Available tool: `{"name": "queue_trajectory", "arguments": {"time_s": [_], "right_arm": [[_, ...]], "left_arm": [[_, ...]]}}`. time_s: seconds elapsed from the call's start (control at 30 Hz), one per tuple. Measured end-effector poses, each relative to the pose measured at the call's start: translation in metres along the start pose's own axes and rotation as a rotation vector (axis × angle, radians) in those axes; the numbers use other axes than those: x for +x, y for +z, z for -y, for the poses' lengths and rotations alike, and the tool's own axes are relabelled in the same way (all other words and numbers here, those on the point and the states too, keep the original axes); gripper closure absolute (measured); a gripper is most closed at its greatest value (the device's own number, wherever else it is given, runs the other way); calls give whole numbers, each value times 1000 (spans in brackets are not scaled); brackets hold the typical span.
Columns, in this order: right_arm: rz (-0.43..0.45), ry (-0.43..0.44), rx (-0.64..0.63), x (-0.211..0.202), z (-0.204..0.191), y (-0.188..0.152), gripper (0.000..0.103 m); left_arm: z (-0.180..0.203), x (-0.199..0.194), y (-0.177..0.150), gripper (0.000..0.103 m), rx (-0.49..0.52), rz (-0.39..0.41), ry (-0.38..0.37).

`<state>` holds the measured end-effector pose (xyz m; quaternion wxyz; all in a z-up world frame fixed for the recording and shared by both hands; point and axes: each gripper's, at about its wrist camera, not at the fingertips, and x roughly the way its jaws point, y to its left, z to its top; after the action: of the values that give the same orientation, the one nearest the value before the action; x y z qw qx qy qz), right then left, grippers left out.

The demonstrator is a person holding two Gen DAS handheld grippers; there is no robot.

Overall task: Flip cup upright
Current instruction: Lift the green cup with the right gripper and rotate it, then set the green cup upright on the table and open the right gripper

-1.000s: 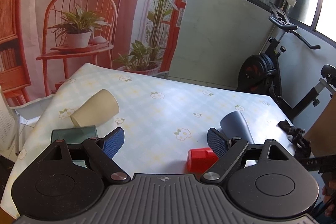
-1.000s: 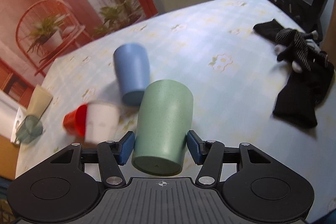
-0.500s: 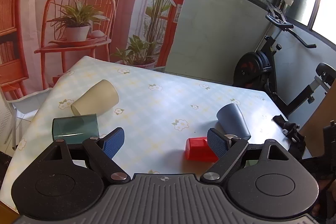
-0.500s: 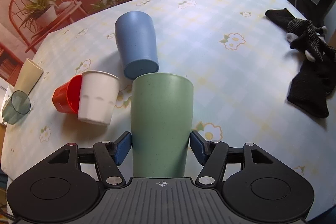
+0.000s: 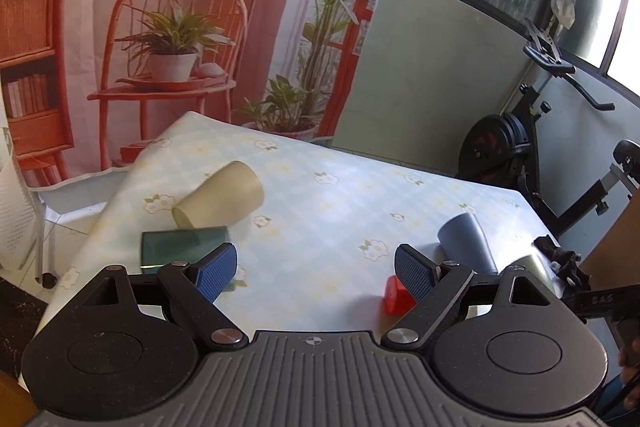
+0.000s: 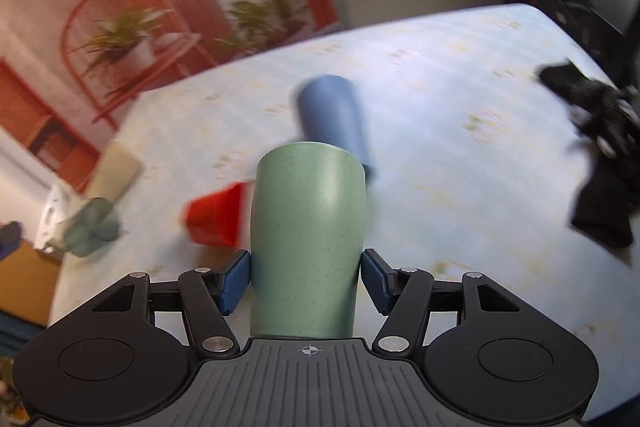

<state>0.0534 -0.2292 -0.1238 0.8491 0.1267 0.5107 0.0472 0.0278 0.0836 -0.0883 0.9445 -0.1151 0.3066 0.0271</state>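
Observation:
My right gripper (image 6: 306, 281) is shut on a speckled green cup (image 6: 306, 239), its blue pads pressed on both sides low on the cup, whose far end points away from me over the table. The view is blurred by motion. My left gripper (image 5: 316, 267) is open and empty above the table's near edge. On the table lie a blue cup (image 6: 334, 115) (image 5: 466, 243), a red cup (image 6: 214, 213) (image 5: 396, 301), a beige cup (image 5: 218, 195) (image 6: 114, 169) and a dark green glass (image 5: 182, 247) (image 6: 90, 227), all on their sides.
The table (image 5: 320, 211) has a pale flowered cloth. Black gloves (image 6: 600, 163) lie at its right edge. An exercise bike (image 5: 532, 143) stands beyond the table on the right. A printed backdrop with a chair and plants hangs behind.
The right gripper has tilted the green cup so its far end rises and points away; the white cup beside the red one is now hidden. The left gripper shifted slightly, still open.

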Motion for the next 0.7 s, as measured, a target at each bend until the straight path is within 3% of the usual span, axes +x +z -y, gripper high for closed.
{"name": "queue_trajectory", "arguments": {"time_s": [0.3,0.53,0.7], "right_arm": [[-117,154,-108,61,-110,17,47],[-202,117,-94,119,-156,12,47],[-233,95,-68,136,-158,2,47]], "left_arm": [[-41,-6,2,15,-56,-8,99],[-67,-7,1,15,-97,-31,156],[-75,-3,-1,15,-111,-52,160]]}}
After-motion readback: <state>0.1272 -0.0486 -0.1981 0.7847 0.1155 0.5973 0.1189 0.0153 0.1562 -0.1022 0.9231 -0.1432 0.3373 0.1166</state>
